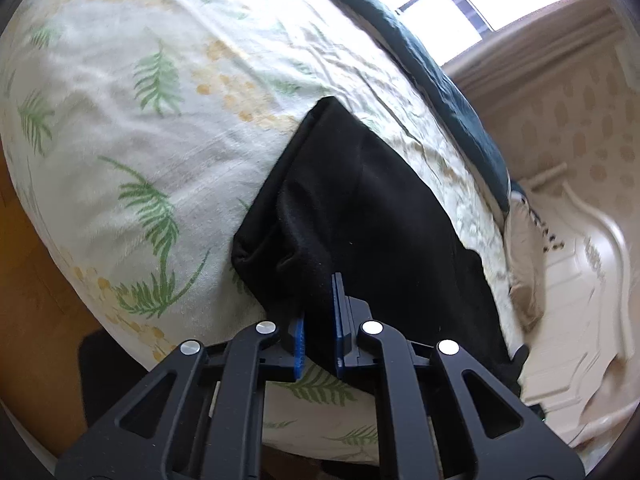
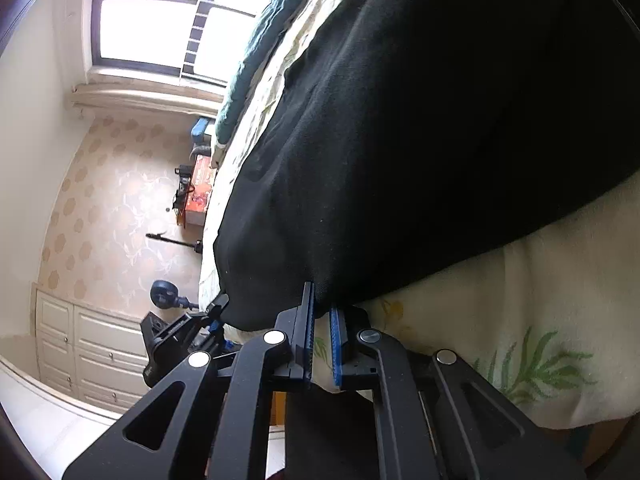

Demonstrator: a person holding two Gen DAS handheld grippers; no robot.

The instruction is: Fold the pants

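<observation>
Black pants [image 1: 360, 208] lie folded lengthwise on a bed with a pale fern-print sheet [image 1: 140, 120]. My left gripper [image 1: 320, 320] is shut on the near end of the pants, cloth pinched between its blue pads [image 1: 339, 320]. In the right wrist view the pants [image 2: 420, 140] fill the upper right. My right gripper [image 2: 322, 320] is shut on the pants' edge near the bed's side, its blue pads [image 2: 335, 344] close together with cloth between the tips. The left gripper also shows in the right wrist view [image 2: 188, 328], at the far end of the pants.
A dark teal blanket [image 1: 452, 92] lies along the far side of the bed. A window [image 2: 160, 20] and patterned wall are beyond. White drawers [image 2: 88, 356] stand by the bed. An orange box [image 2: 198, 196] sits near the bed. Brown wooden floor [image 1: 36, 300] is at left.
</observation>
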